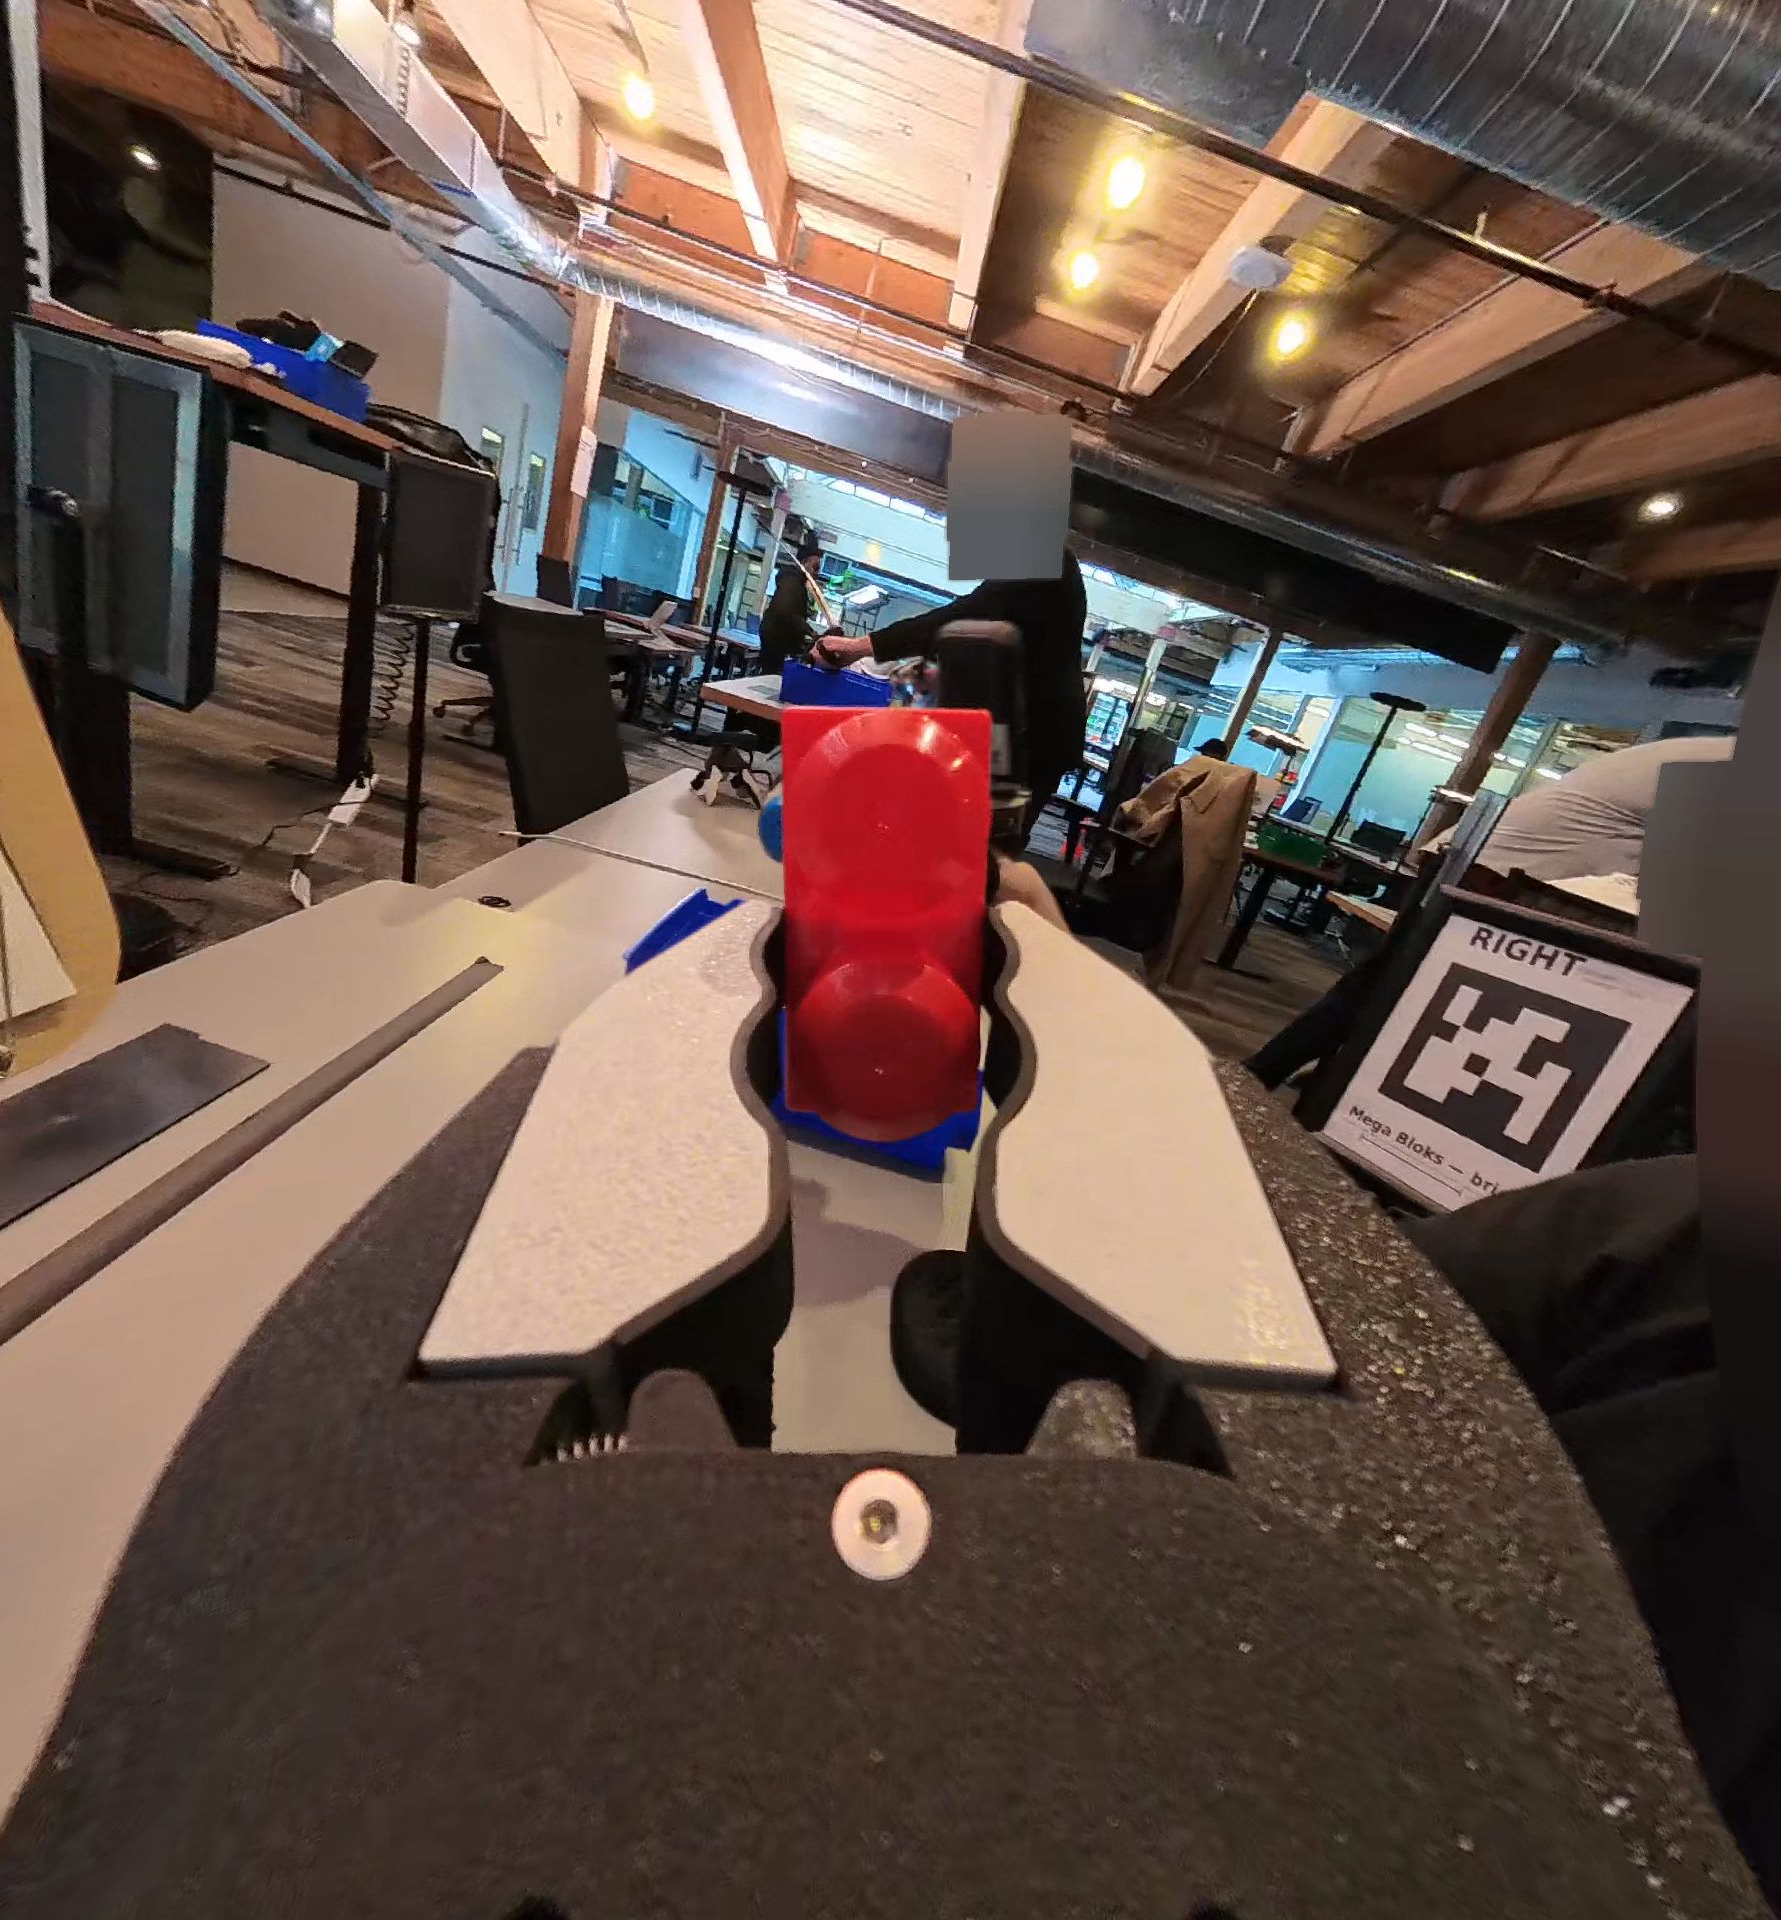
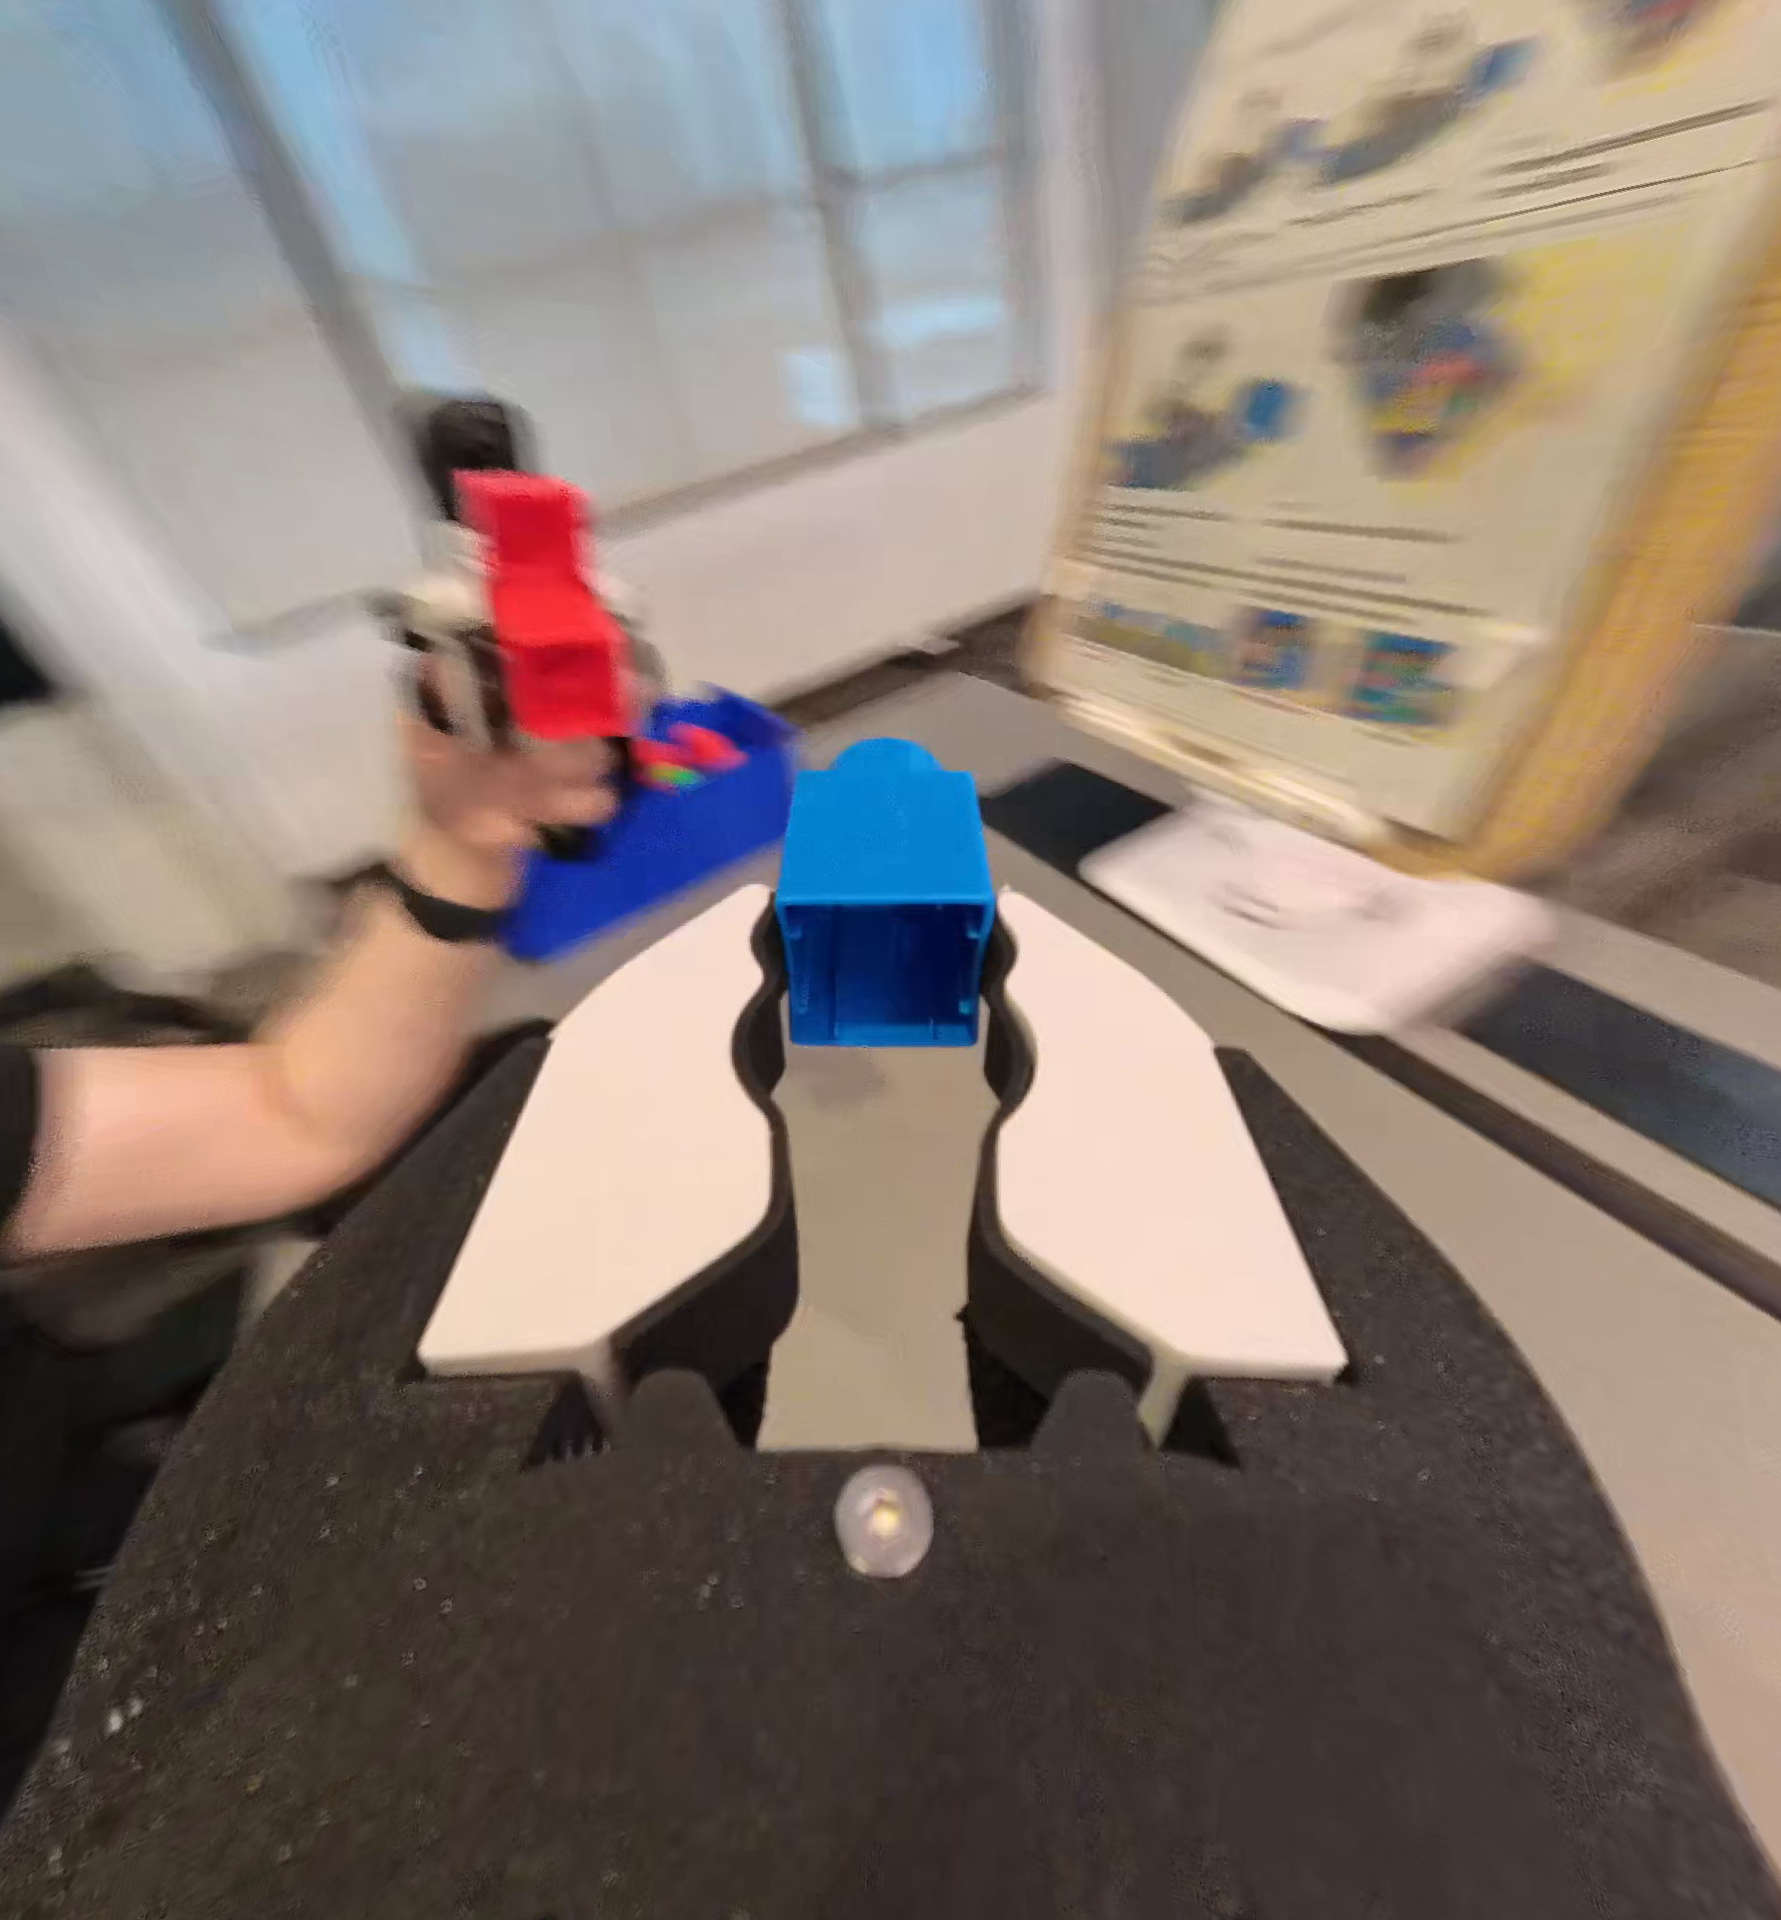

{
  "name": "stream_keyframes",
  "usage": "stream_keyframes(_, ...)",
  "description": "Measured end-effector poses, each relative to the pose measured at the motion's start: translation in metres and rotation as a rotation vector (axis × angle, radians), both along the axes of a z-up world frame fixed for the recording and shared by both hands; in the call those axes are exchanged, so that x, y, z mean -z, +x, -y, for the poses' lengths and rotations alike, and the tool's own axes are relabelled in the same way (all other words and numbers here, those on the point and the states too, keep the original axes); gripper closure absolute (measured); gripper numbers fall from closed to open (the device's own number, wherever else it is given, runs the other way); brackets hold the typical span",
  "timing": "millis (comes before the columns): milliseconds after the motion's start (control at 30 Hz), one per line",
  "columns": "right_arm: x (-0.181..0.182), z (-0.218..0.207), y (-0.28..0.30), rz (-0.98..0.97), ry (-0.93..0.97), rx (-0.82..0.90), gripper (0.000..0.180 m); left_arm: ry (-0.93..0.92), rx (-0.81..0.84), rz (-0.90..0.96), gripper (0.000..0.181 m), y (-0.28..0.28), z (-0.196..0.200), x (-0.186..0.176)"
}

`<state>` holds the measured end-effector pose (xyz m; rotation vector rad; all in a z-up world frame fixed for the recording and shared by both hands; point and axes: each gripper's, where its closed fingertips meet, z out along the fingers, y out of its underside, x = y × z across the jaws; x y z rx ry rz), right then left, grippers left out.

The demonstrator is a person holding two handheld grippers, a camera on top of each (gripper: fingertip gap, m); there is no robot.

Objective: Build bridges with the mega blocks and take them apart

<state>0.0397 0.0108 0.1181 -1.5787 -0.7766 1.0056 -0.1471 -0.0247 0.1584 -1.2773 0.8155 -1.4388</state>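
Between the left gripper (image 1: 884,997)'s jaws sits a two-stud block (image 1: 884,914), its studs facing back toward the camera. A bin (image 1: 870,1138) lies on the desk (image 1: 242,1403) just beyond and below the jaws, and a marker card (image 1: 1504,1070) stands to their right. The right gripper (image 2: 884,971)'s jaws hold a single-stud block (image 2: 884,914), hollow underside facing back; ahead and left is the bin (image 2: 647,862), an instruction poster (image 2: 1385,416) ahead to the right.

Wrist cameras face opposite ways (both close-up).
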Motion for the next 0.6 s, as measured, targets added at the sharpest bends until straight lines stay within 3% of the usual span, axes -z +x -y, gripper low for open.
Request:
stream_keyframes(100, 0.009, 0.01, 0.102, 0.21, 0.062, 0.41, 0.145, 0.017, 0.005, -0.047, 0.146, 0.004, 0.005, 0.004)
stream_keyframes(267, 0.104, 0.042, 0.254, 0.281, -0.342, 0.81, 0.145, 0.009, 0.051, -0.08, 0.145, 0.017, 0.011, 0.012)
stream_keyframes(433, 0.187, 0.039, 0.294, 0.398, -0.628, 0.881, 0.144, -0.01, 0.081, -0.124, 0.145, 0.031, 0.013, 0.024)
stream_keyframes(600, 0.218, 0.027, 0.306, 0.471, -0.699, 0.912, 0.143, -0.013, 0.098, -0.16, 0.145, 0.038, 0.015, 0.032)
